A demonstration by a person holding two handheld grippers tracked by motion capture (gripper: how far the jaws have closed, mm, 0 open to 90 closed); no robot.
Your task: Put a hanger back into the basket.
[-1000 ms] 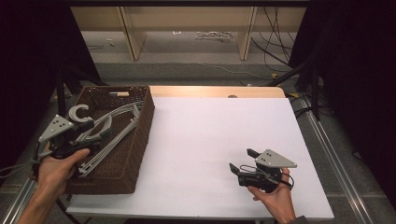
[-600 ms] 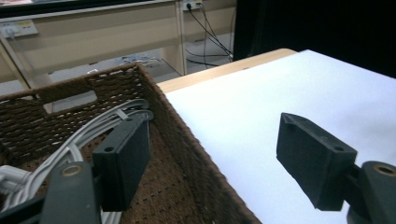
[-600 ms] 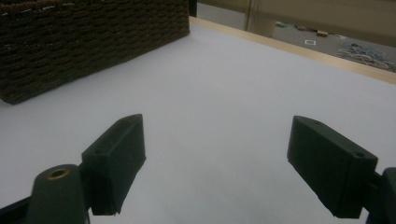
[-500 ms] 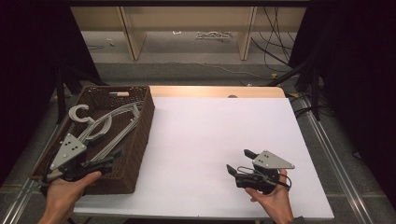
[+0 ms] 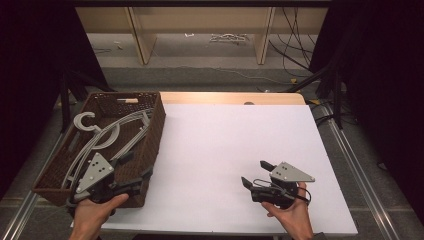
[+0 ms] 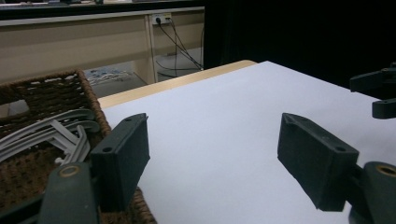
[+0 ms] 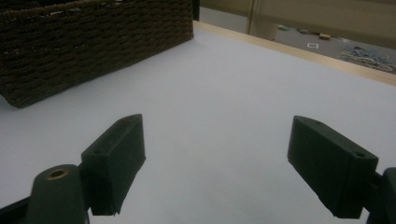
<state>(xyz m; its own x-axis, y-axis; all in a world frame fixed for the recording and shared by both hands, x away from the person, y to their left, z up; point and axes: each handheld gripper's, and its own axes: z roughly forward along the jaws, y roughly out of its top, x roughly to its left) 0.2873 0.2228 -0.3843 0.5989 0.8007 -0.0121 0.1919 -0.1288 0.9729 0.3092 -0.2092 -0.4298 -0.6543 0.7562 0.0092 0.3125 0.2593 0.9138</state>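
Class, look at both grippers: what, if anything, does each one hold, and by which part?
Nothing. The left gripper and right gripper both stand open and empty; the hangers lie in the basket.

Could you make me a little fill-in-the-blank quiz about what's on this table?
1. The grey hangers lie inside the brown woven ____.
2. Both the left gripper and the right gripper have their jaws ____.
3. The table is covered by a sheet coloured ____.

Missing words: basket; open; white
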